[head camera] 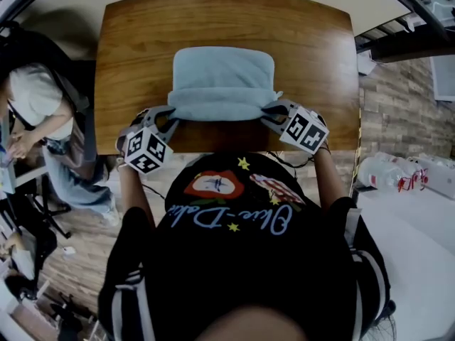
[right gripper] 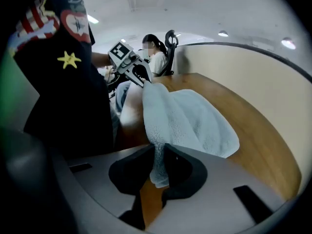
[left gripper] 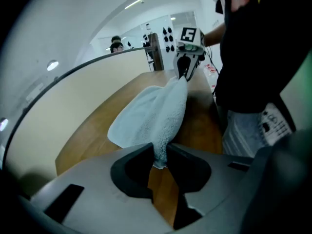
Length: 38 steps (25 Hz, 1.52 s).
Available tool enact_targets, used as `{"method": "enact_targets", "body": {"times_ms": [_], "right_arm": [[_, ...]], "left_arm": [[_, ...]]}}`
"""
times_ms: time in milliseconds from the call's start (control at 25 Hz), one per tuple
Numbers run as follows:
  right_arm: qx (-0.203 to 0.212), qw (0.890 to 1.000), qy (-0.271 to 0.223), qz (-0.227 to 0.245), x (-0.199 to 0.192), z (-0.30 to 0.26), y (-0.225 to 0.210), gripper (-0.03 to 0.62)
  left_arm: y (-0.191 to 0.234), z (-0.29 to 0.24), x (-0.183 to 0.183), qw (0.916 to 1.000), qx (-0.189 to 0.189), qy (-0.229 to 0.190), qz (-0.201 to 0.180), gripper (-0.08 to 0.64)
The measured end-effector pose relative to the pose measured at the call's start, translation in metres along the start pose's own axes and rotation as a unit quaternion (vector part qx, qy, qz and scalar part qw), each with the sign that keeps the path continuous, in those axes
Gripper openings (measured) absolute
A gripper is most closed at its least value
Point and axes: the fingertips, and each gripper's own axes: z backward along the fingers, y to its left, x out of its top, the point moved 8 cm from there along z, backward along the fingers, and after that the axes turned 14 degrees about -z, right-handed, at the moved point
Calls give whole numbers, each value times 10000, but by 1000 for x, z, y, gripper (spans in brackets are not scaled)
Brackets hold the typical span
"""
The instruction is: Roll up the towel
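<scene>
The pale blue towel is spread on the wooden worktop, with its near edge doubled over towards the person. Its near left corner is clamped between the jaws of the left gripper. The near right corner is pinched likewise by the right gripper, and both corners are held close to the worktop's front edge.

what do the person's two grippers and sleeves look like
The left gripper and right gripper are grey plastic with black-lined jaws; each carries a white cube printed with black square markers. The person wears a black short-sleeved top with white stripes on the sleeves.
</scene>
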Motion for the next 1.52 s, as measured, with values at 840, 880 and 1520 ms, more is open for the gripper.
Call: {"method": "enact_targets", "body": {"times_ms": [840, 880, 1520], "right_arm": [[-958, 9918, -688, -499, 53, 14, -77, 52], [-1040, 9915, -646, -447, 55, 12, -80, 52], [-2425, 9699, -118, 204, 69, -36, -126, 78]], "left_arm": [[93, -18, 8, 9917, 971, -105, 841, 77], [95, -21, 8, 9904, 1050, -77, 894, 77], [121, -73, -2, 9666, 2030, 852, 1312, 101]]}}
